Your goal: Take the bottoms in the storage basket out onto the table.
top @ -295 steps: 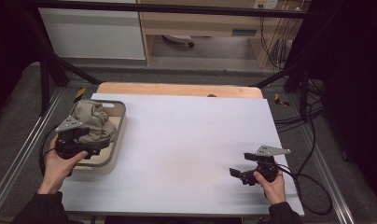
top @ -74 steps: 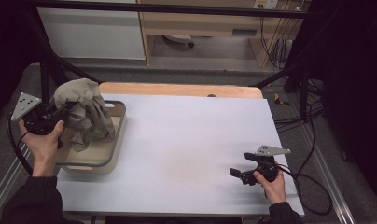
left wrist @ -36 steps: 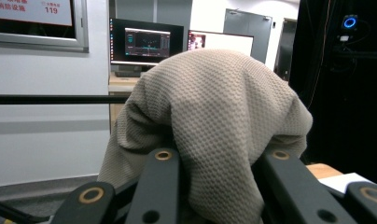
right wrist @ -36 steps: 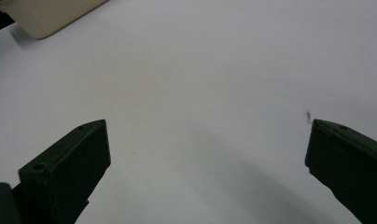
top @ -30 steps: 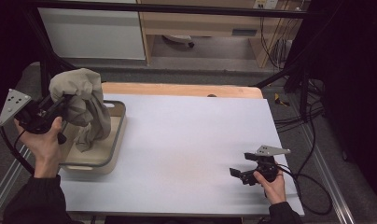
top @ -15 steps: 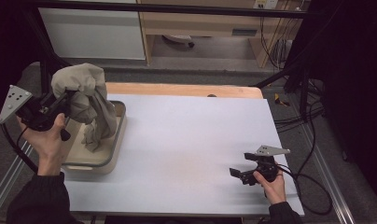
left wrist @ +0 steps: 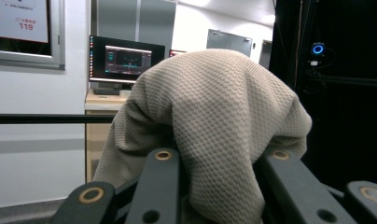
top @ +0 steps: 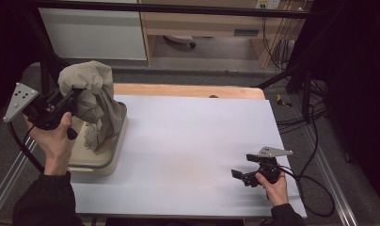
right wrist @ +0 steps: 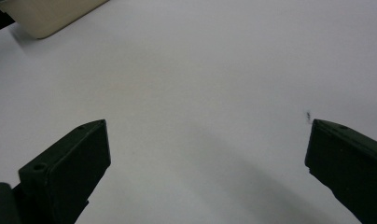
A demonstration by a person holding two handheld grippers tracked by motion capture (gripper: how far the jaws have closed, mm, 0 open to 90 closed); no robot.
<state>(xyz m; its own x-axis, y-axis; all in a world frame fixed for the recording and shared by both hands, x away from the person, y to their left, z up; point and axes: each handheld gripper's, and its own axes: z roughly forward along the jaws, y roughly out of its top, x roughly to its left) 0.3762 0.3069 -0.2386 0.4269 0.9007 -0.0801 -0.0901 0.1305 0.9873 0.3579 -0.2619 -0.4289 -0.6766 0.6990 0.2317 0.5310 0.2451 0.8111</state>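
We see the left gripper [top: 70, 101] raised above the far left of the white surface [top: 188, 141], its fingers [left wrist: 161, 186] pinching a beige waffle-knit cloth [top: 91, 101]. In the left gripper view the cloth [left wrist: 214, 135] bulges up between the two black fingers and drapes over them. From above, the cloth hangs down from the grip, and its lower folds reach into a beige tray [top: 96, 157] that sits at the left edge of the surface. The left hand [top: 54, 141] holds the gripper from below.

At the near right, the right gripper [top: 240, 175] rests low on the surface in the right hand [top: 273, 186], well apart from the tray. In the right gripper view its fingers [right wrist: 67, 168] stand spread wide over bare white surface, with a corner of the tray [right wrist: 46, 16] at the upper left.
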